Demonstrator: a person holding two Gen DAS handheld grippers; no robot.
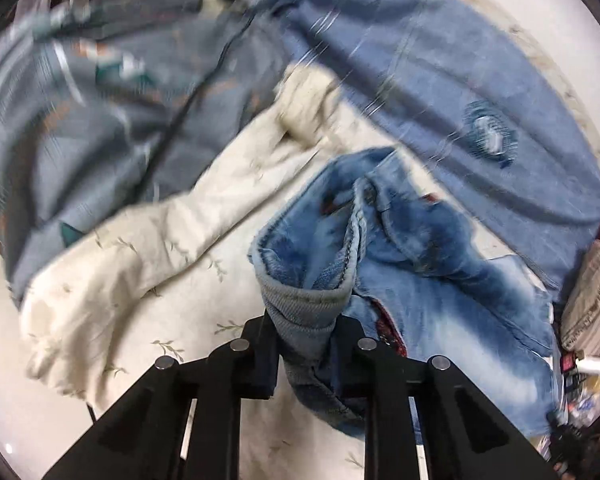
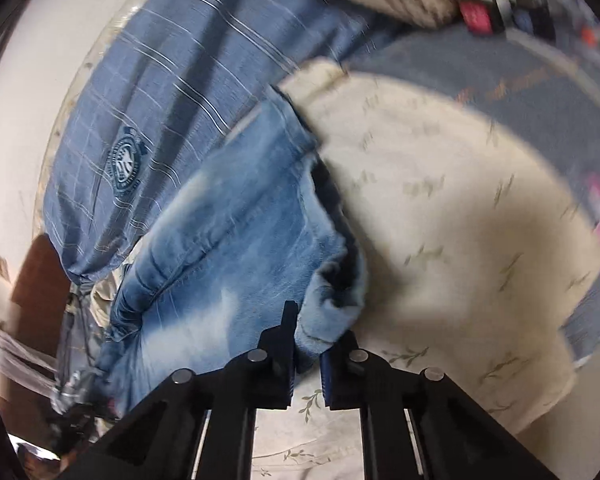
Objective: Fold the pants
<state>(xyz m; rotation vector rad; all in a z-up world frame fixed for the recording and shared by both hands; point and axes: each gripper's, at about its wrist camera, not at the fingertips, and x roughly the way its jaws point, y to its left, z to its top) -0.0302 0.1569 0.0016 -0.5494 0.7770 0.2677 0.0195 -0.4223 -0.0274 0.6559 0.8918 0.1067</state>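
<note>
A pair of washed blue denim pants [image 1: 420, 256] lies crumpled on a cream sheet with a leaf print [image 1: 148, 264]. In the left wrist view my left gripper [image 1: 306, 332] is shut on a bunched fold of the pants at the waistband, and the cloth rises lifted from the jaws. In the right wrist view the pants [image 2: 228, 248] stretch away to the upper left. My right gripper [image 2: 308, 344] is shut on a thin edge of the denim, which sticks up between its black fingers [image 2: 280, 344].
A blue striped quilt with a round crest [image 1: 488, 136] lies past the pants, its crest [image 2: 126, 164] also in the right wrist view. A grey-blue patterned cover [image 1: 100, 120] lies to the left. Small clutter [image 1: 588, 380] sits at the right edge. A brown wooden piece [image 2: 36, 280] stands left.
</note>
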